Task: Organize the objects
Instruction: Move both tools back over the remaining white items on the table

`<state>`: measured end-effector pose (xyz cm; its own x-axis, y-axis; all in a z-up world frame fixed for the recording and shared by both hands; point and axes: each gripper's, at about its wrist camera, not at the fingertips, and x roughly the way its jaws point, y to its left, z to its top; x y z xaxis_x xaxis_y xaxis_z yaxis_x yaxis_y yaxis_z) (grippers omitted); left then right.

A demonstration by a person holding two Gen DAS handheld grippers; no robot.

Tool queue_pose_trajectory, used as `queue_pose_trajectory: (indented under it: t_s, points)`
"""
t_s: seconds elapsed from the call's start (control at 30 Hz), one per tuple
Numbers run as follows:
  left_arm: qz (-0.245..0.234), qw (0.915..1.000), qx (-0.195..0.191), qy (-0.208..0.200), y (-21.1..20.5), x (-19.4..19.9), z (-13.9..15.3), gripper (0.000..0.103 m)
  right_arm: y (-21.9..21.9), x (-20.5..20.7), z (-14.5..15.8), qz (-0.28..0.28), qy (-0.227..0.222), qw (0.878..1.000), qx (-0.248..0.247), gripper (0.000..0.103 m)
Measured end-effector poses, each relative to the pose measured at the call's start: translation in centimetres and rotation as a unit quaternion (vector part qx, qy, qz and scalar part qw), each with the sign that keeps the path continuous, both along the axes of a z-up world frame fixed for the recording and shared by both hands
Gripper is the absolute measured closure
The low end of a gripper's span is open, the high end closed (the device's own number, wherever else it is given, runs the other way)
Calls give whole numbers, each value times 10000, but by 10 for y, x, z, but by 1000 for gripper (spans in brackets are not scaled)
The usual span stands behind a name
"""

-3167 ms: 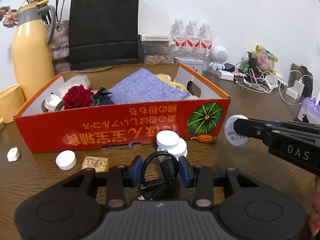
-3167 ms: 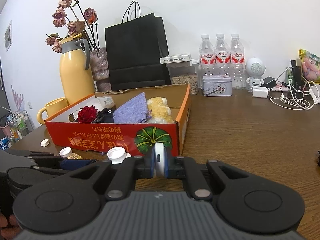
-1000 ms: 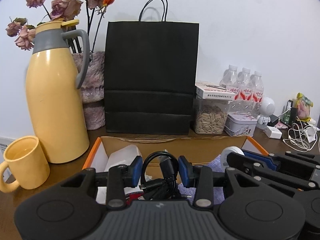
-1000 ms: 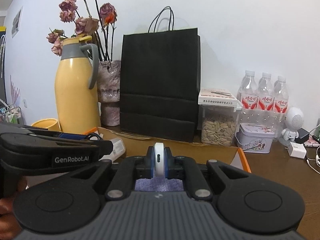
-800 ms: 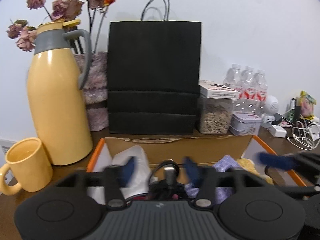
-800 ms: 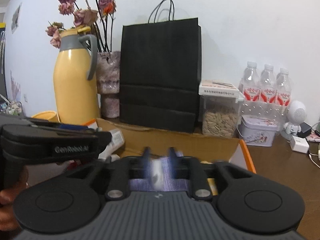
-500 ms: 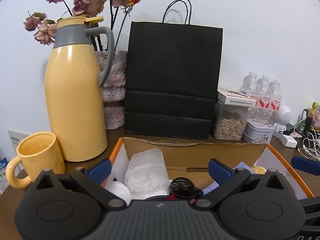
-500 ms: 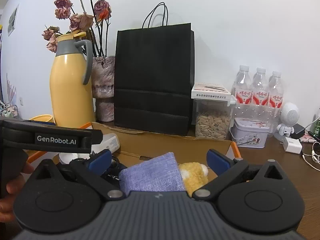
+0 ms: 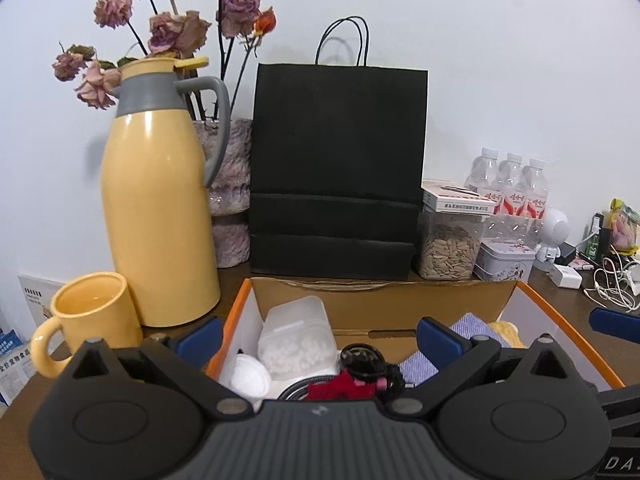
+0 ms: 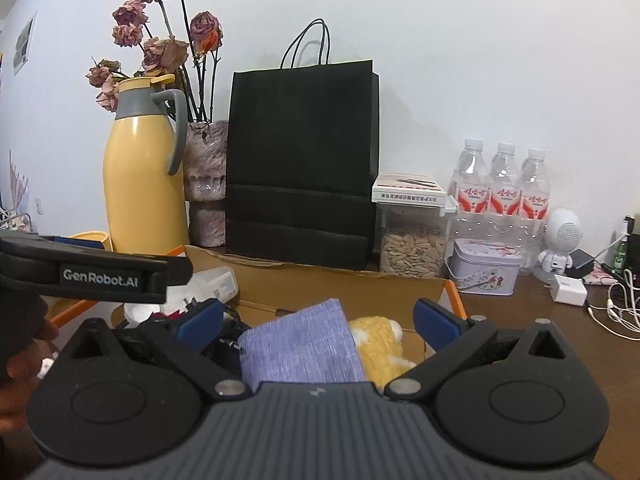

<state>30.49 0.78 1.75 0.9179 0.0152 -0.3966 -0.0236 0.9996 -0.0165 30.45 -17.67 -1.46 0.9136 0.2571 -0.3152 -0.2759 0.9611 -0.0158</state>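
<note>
An orange cardboard box (image 9: 560,316) lies under both grippers. My left gripper (image 9: 320,334) hangs open over its left part, nothing between the blue pads. Below it lie a coiled black cable (image 9: 366,362), a red rose (image 9: 340,386), a clear plastic tub (image 9: 298,336) and a white lid (image 9: 248,376). My right gripper (image 10: 318,322) is open over the box's (image 10: 454,292) right part, above a purple cloth (image 10: 302,346) and a yellow plush toy (image 10: 378,346). The left gripper's body (image 10: 92,270) crosses the right wrist view at left.
Behind the box stand a yellow thermos jug (image 9: 158,224), a yellow mug (image 9: 90,326), a vase of dried roses (image 9: 230,192), a black paper bag (image 9: 336,172), a seed jar (image 9: 448,250), a tin (image 9: 504,264), water bottles (image 9: 512,188). Chargers and white cables (image 9: 612,284) lie far right.
Both grippers opened wide: the left let the black cable drop into the box, the right let go of the small white round object, which is out of sight now. Both views shifted slightly.
</note>
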Motion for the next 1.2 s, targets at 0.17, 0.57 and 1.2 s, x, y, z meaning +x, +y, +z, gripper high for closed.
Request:
queue_pose_trajectory:
  t_s: [0.17, 0.57, 1.2]
  points:
    - [0, 9999, 116, -51, 8, -27, 2, 0, -2, -25, 1, -48, -73, 9999, -66, 0]
    - [183, 9994, 166, 238, 42, -78, -7, 0, -19, -80, -14, -228, 117, 9996, -85, 0]
    - [491, 9884, 324, 1401, 108, -92, -60, 0, -11, -102, -51, -216, 698, 9955, -605, 0]
